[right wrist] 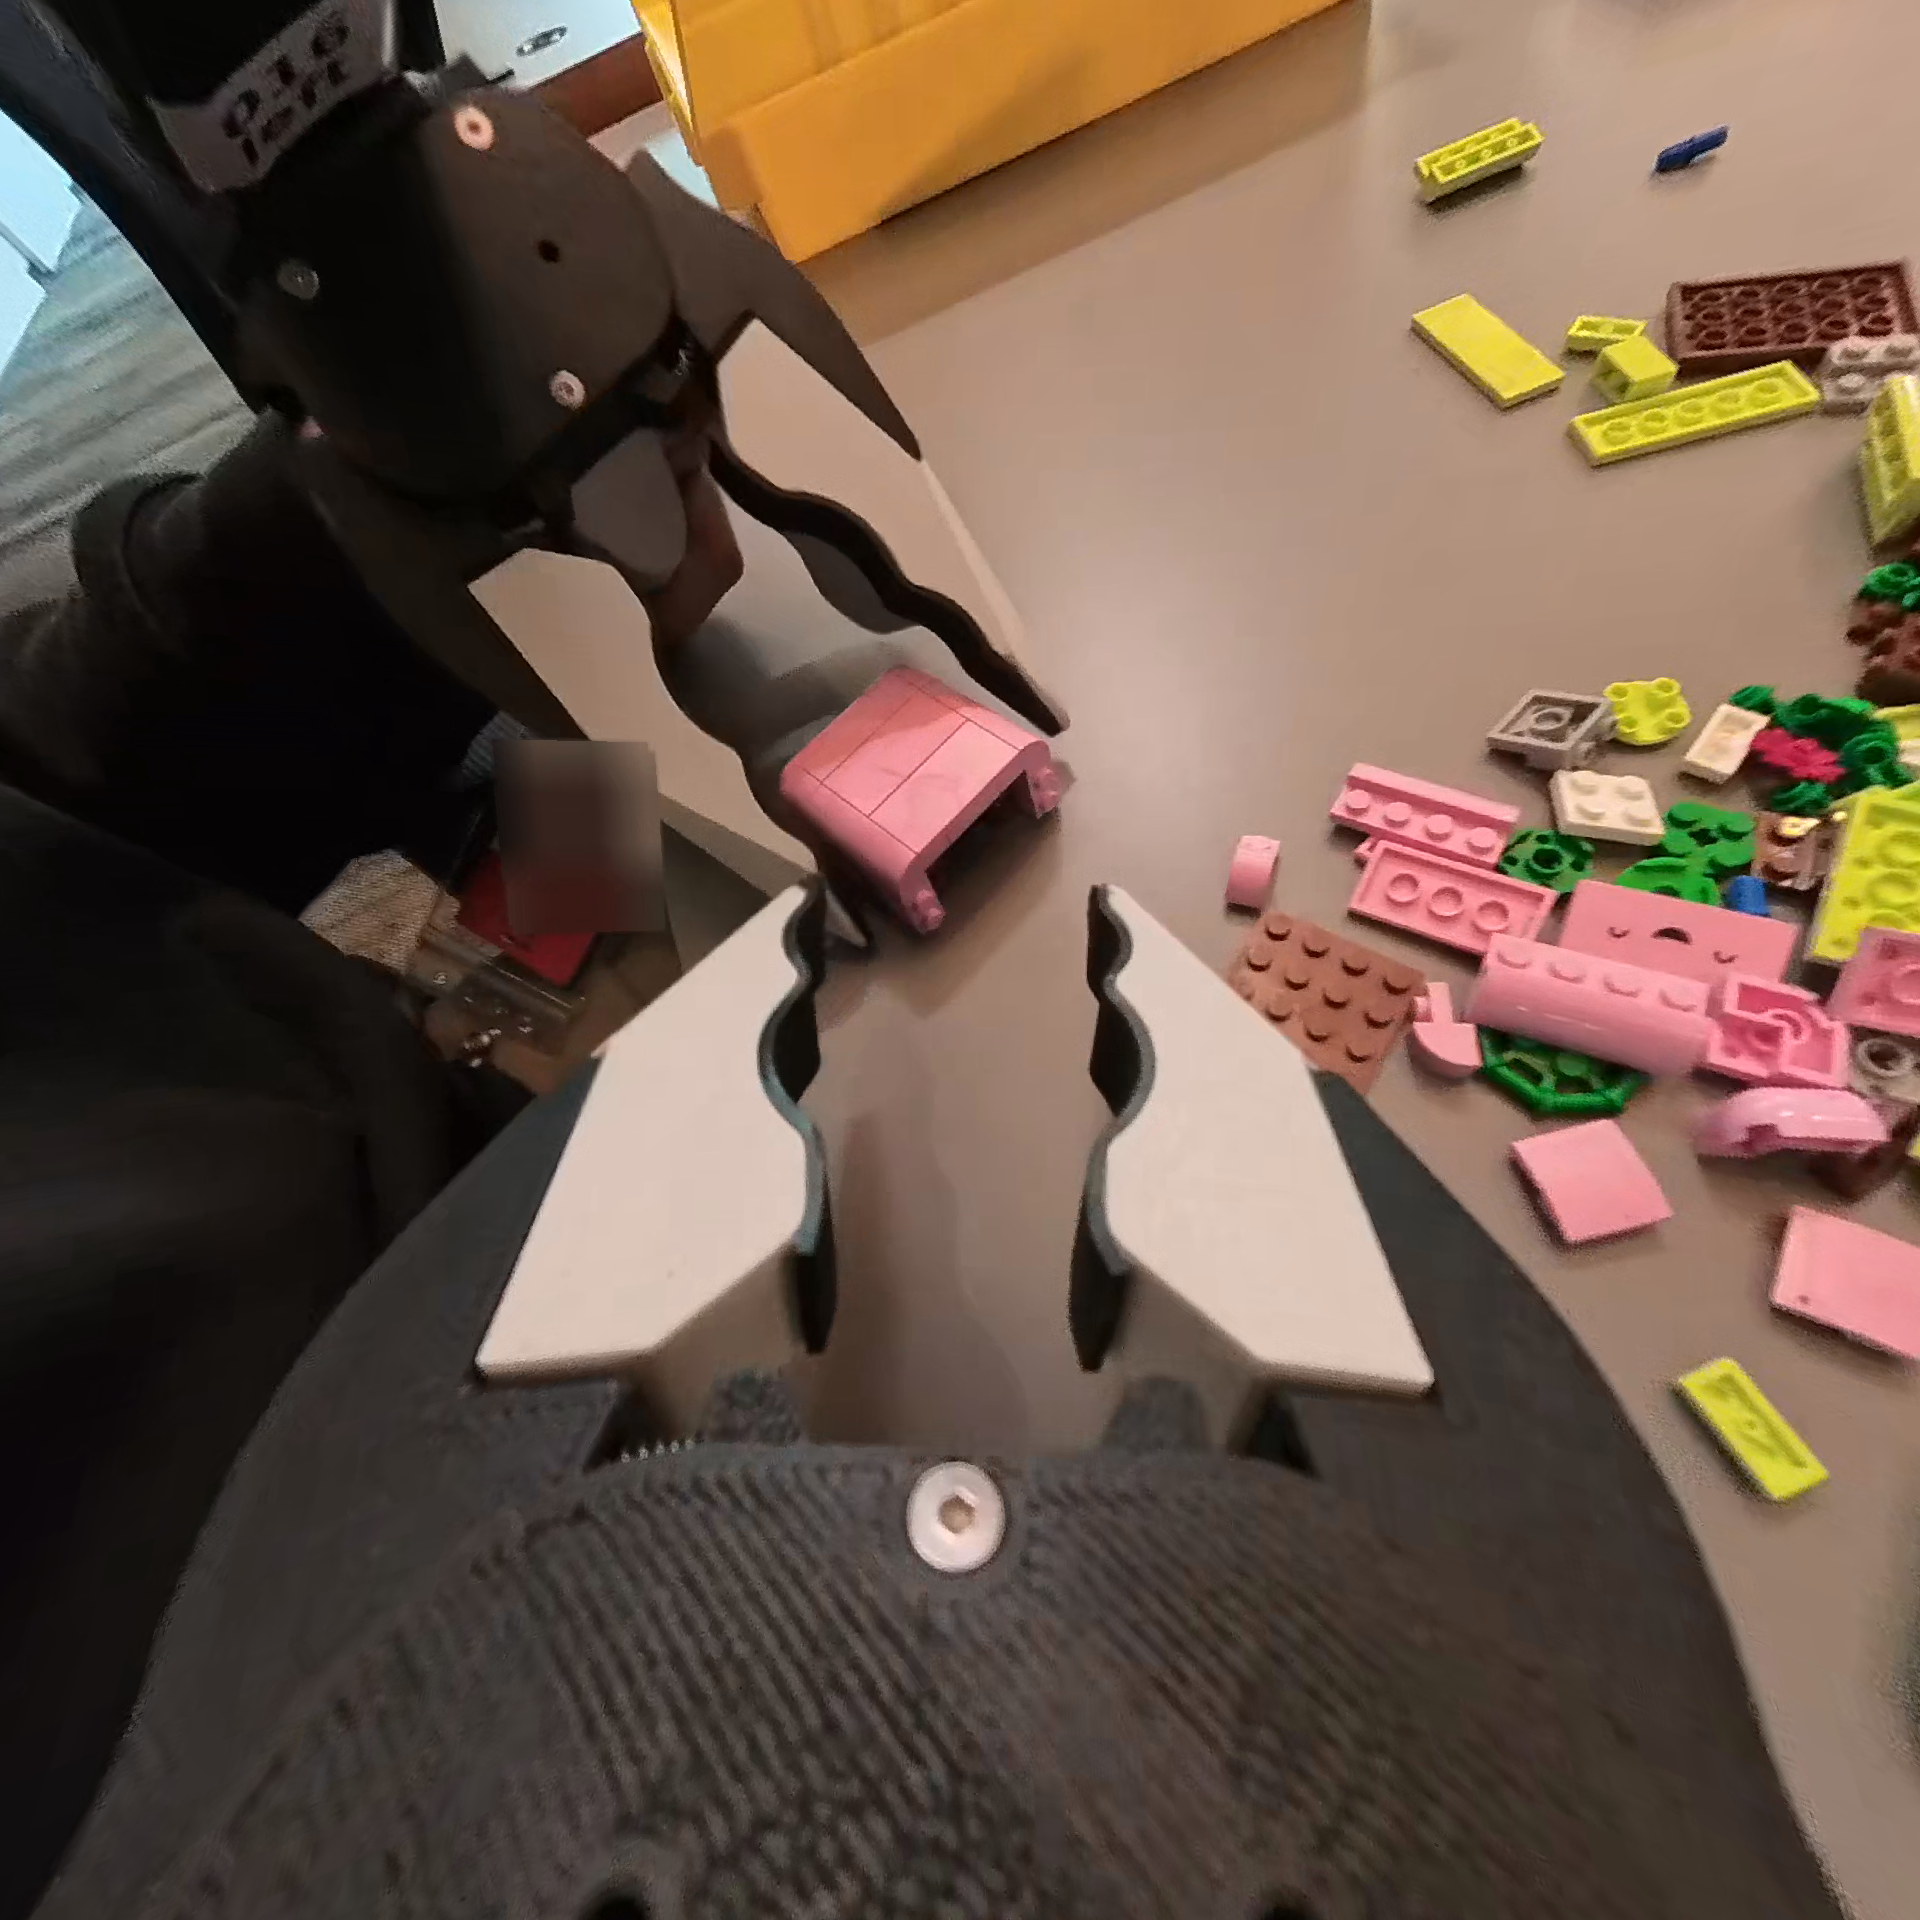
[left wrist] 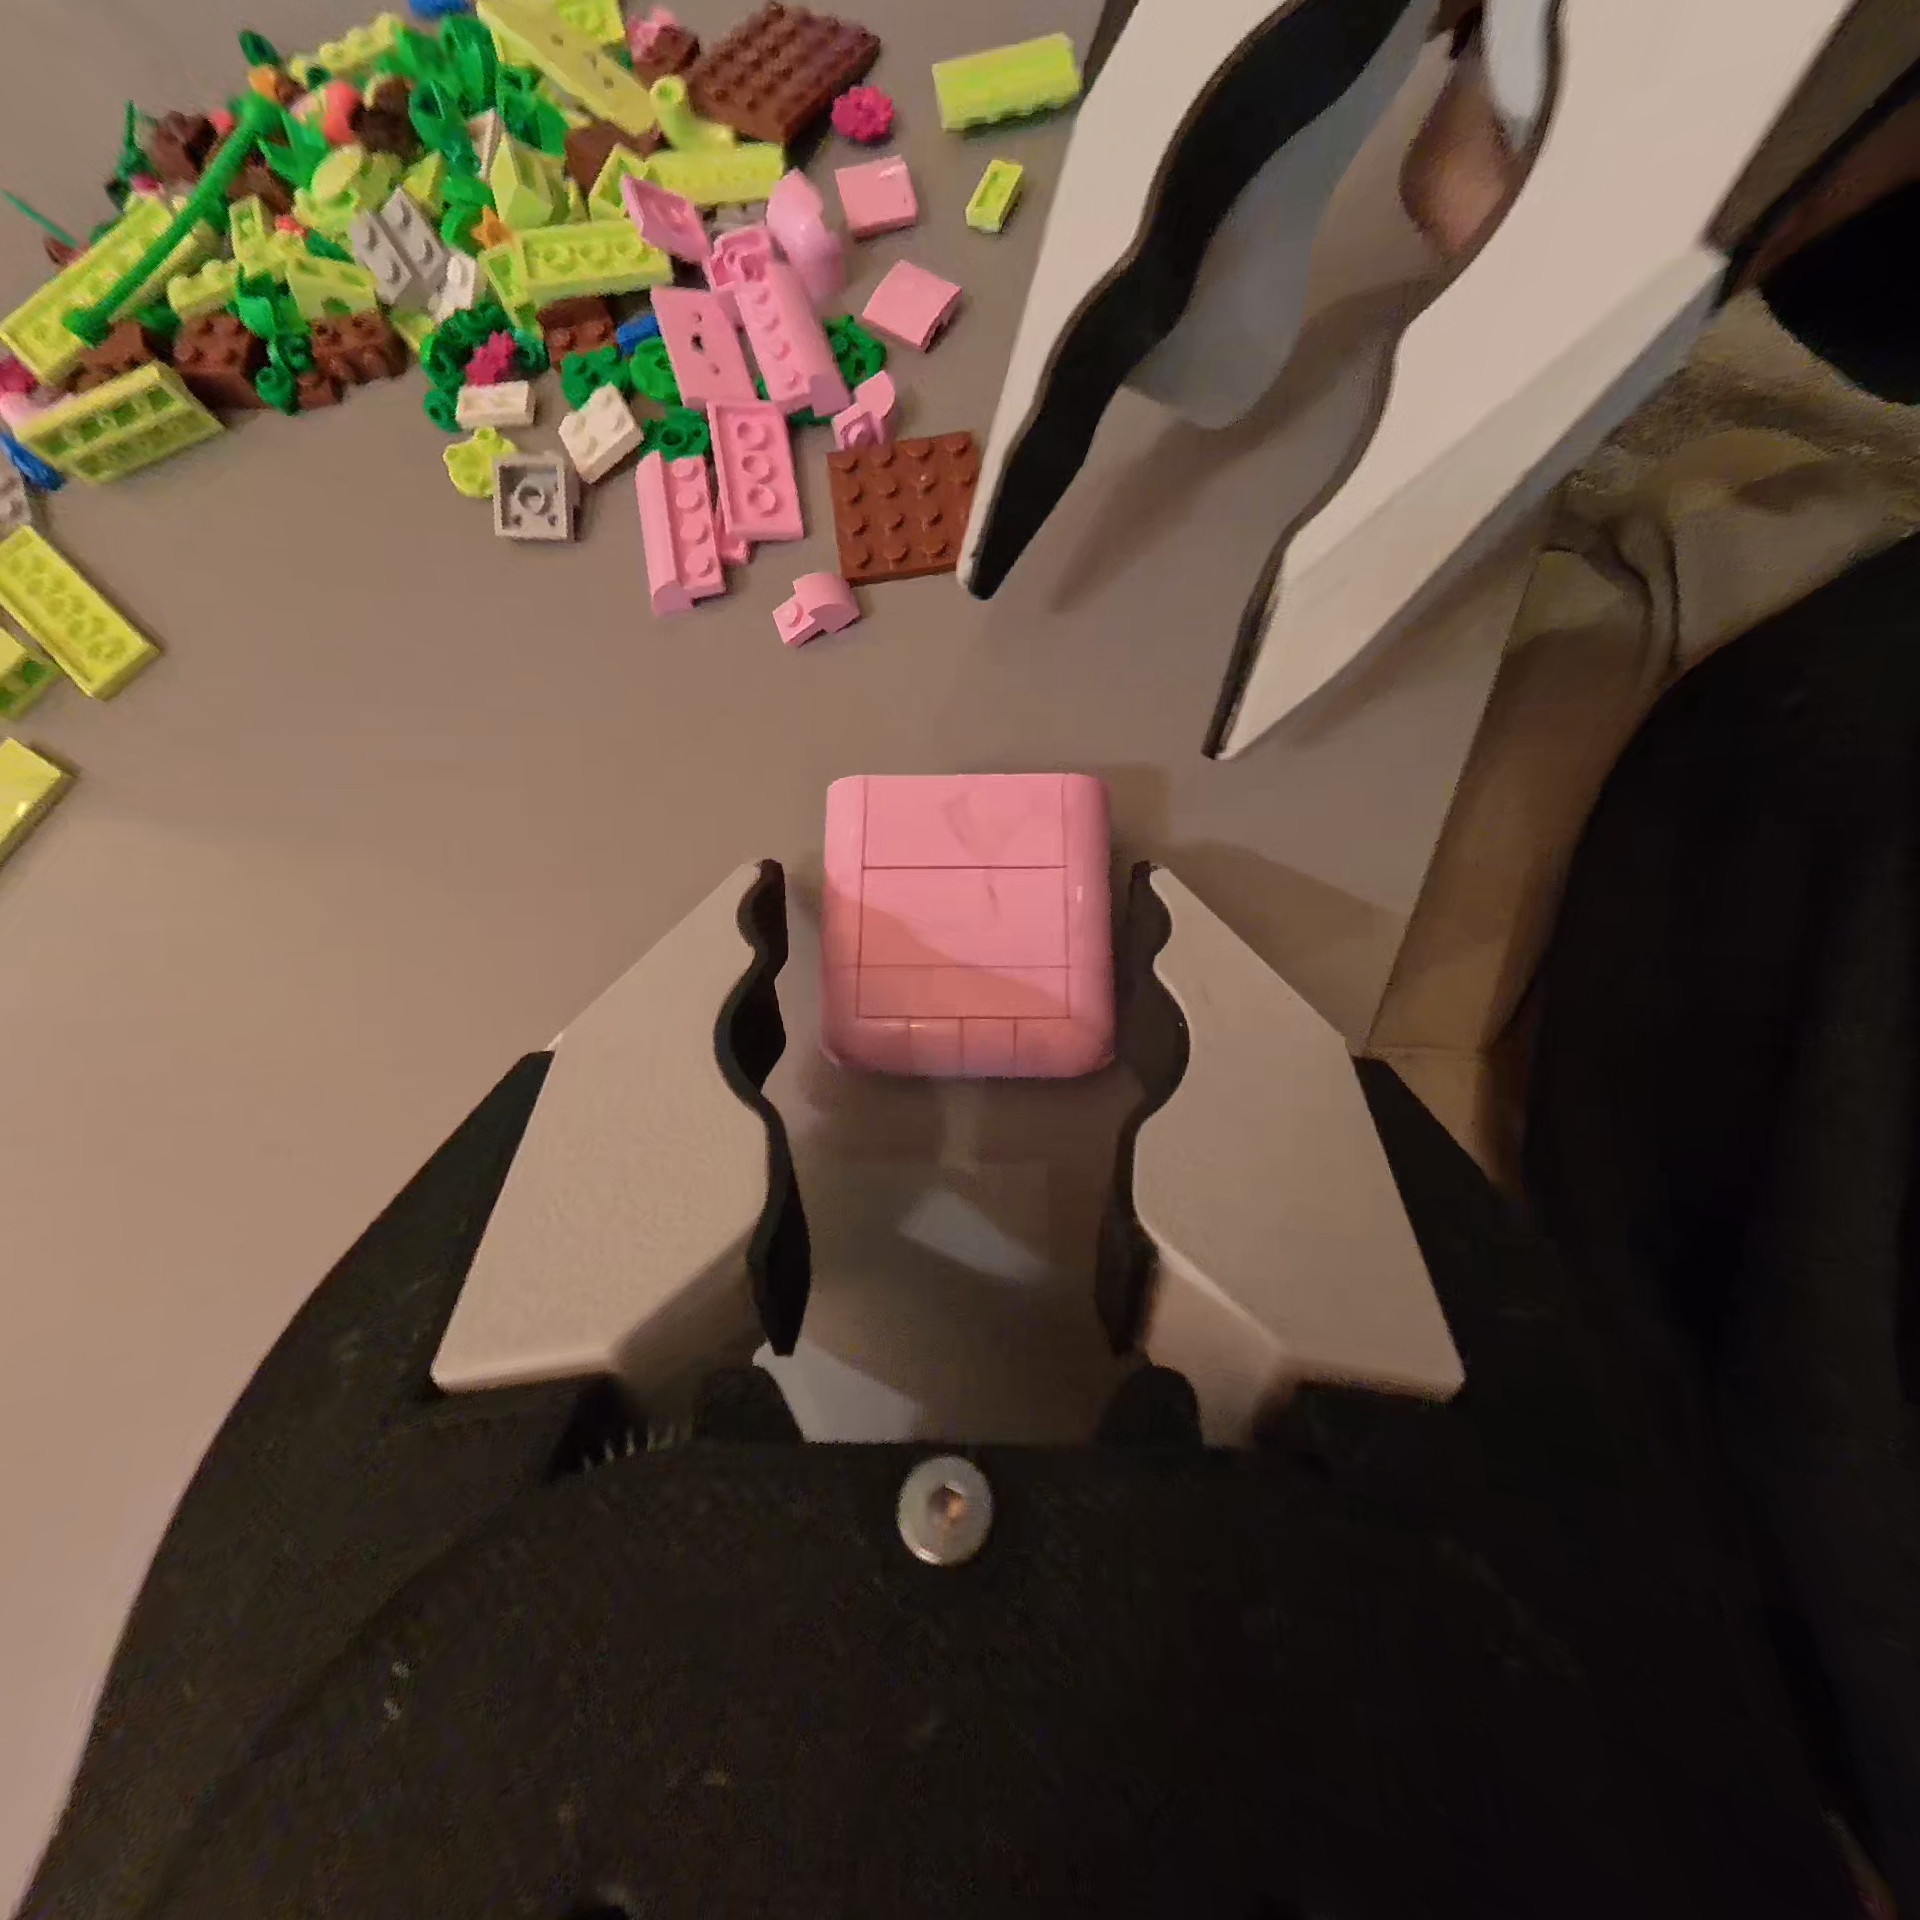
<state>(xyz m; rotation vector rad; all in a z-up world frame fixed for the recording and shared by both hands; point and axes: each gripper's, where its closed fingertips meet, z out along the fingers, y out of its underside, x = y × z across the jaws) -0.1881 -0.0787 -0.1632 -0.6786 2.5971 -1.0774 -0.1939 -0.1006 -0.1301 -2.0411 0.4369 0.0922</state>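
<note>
A pink built piece [left wrist: 966,935] with a smooth rounded top stands on the grey table; in the right wrist view [right wrist: 904,769] it shows as a small arch on short legs. My left gripper [left wrist: 954,883] is open, with one finger on each side of the pink piece and a thin gap on both sides. It also shows in the right wrist view [right wrist: 940,821], straddling the piece from above. My right gripper [right wrist: 956,904] is open and empty, just right of the pink piece, tips close to the table. It shows in the left wrist view [left wrist: 1099,667] too.
A pile of loose lime, green, brown and pink bricks [left wrist: 416,260] lies beyond. A brown studded plate [right wrist: 1325,987] and several pink bricks [right wrist: 1444,904] lie right of my right gripper. A yellow bin [right wrist: 935,104] stands at the back. The table edge [right wrist: 727,831] runs close on the left. From the right gripper's tips to the brown studded plate [right wrist: 1325,987] is close to 5 cm. The left camera catches it too, in the left wrist view [left wrist: 890,494].
</note>
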